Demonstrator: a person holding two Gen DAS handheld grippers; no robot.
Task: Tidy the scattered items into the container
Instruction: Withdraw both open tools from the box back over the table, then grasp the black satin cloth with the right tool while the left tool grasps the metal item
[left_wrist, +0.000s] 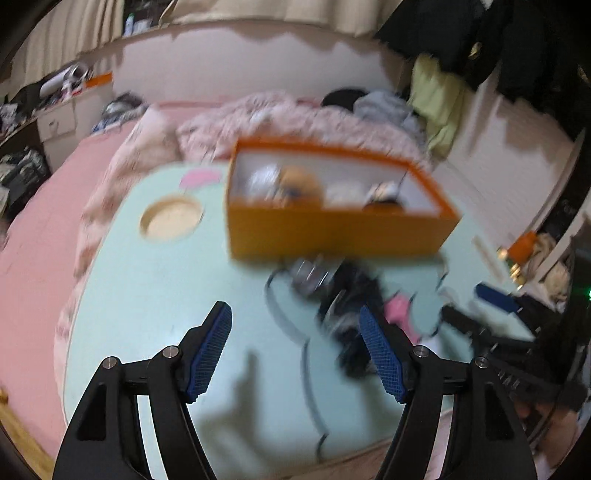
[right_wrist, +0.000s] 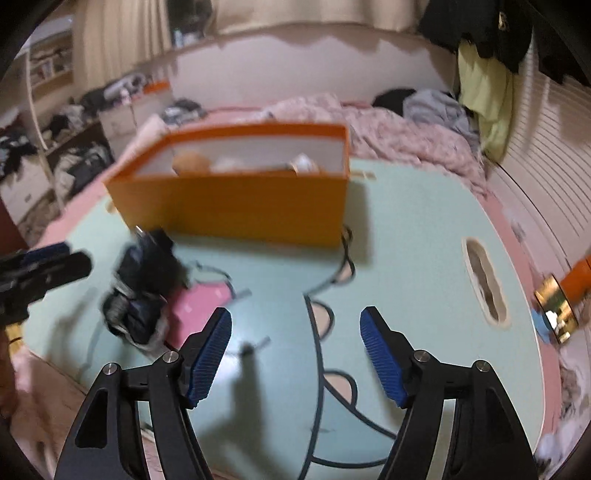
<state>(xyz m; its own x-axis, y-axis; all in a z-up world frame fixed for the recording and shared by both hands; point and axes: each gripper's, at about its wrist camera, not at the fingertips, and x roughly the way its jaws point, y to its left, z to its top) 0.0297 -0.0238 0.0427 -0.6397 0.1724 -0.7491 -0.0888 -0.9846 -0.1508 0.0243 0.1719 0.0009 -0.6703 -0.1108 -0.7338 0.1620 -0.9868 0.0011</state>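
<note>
while both views are smeared by motion blur, the left gripper plainly has its blue-padded jaws standing apart with nothing between them, over a pale mint table top; the right gripper likewise has its jaws spread and empty over the same table top, which bears dark curved outlines and a pink patch; a dark bundle of cloth lies on the table just ahead and to the right of the left jaws, apart from the pads; in the right wrist view that dark bundle of cloth sits ahead and to the left of the jaws, also untouched; beyond it stands the orange box, open at the top with a few blurred items inside, near the far half of the table; from the right it is the orange box straight ahead, well beyond the fingertips; a round recess is sunk in the table left of the box; around the table lies a pink bed with a rumpled pink blanket, and clothes hang at the right wall.
</note>
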